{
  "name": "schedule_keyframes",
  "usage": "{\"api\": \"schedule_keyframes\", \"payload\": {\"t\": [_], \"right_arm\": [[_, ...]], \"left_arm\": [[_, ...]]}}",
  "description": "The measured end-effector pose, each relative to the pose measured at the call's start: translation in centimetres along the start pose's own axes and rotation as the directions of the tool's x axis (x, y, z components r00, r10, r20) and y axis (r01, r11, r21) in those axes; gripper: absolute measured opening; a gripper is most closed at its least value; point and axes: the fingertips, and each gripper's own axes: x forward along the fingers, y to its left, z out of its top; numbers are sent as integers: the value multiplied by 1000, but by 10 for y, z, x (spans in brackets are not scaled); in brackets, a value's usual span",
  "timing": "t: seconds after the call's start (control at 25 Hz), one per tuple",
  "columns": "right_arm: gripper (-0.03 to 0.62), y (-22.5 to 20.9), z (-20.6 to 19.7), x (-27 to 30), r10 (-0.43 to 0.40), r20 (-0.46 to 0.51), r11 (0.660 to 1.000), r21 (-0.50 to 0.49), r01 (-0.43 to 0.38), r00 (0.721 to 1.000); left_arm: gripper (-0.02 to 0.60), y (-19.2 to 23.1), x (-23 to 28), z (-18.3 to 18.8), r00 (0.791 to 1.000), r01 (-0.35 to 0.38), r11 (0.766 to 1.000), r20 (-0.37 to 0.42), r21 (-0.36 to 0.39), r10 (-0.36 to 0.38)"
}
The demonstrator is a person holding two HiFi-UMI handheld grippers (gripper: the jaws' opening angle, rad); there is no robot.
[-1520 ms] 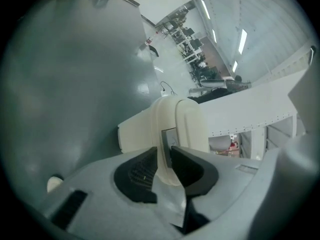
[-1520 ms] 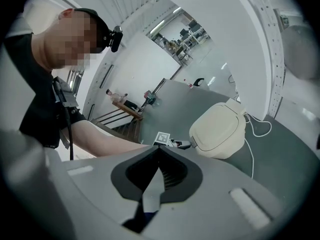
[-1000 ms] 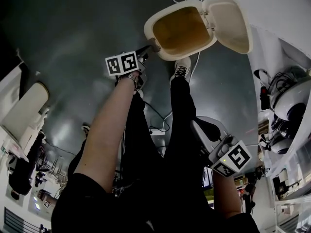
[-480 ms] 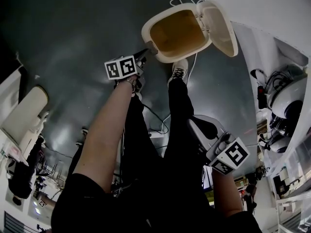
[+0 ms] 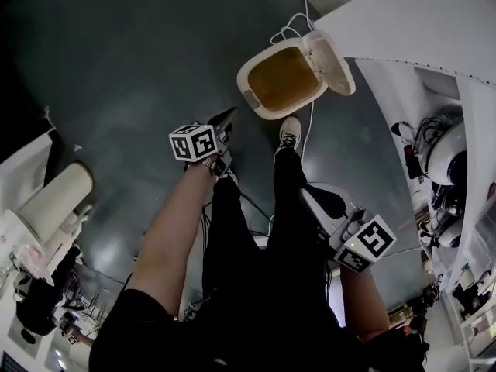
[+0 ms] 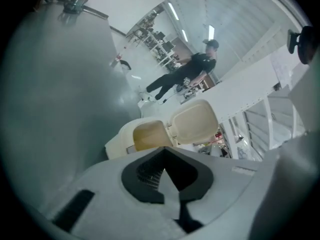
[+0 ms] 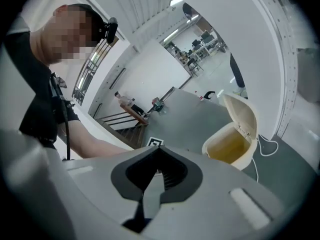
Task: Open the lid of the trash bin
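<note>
The cream trash bin [image 5: 256, 98] stands on the dark floor with its lid [image 5: 332, 62] swung up and back, and its yellowish inside shows. My left gripper [image 5: 226, 117] hangs above the floor, a short way short of the bin's near rim, touching nothing, jaws shut and empty. In the left gripper view the left gripper [image 6: 164, 150] points at the trash bin [image 6: 116, 143] and the raised lid [image 6: 196, 123]. My right gripper [image 5: 316, 196] is lower right by the person's leg, shut and empty. In the right gripper view the trash bin [image 7: 239, 161] and lid [image 7: 243, 115] lie beyond the right gripper [image 7: 157, 150].
The person's legs and a white shoe [image 5: 291, 130] stand just before the bin. A white cable [image 5: 308, 122] runs past it. A white partition [image 5: 418, 29] and round equipment [image 5: 446, 157] fill the right side. A white cylinder [image 5: 46, 208] is at left. Another person [image 6: 186, 73] stands far off.
Both grippers have risen, and the bin looks smaller and farther. The left gripper's tip, which was at the bin's near rim, now hangs apart from it. The lid stays open.
</note>
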Motion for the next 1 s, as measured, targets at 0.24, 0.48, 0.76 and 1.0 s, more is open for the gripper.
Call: {"api": "schedule_keyframes", "payload": {"t": [0.24, 0.48, 0.76, 1.0], "right_arm": [[6, 66, 33, -17, -16, 95, 994, -105, 27, 995], [6, 137, 58, -44, 14, 220, 987, -160, 22, 975], [6, 215, 77, -63, 46, 363, 968, -245, 47, 931], [8, 285, 74, -76, 94, 417, 942, -332, 55, 904]], "left_arm": [[0, -117, -81, 35, 983, 184, 966, -18, 185, -184], [0, -243, -187, 39, 942, 326, 872, -53, 366, -330], [0, -339, -294, 44, 879, 441, 757, -59, 482, -474], [0, -394, -359, 28, 820, 523, 639, -127, 565, -558]]}}
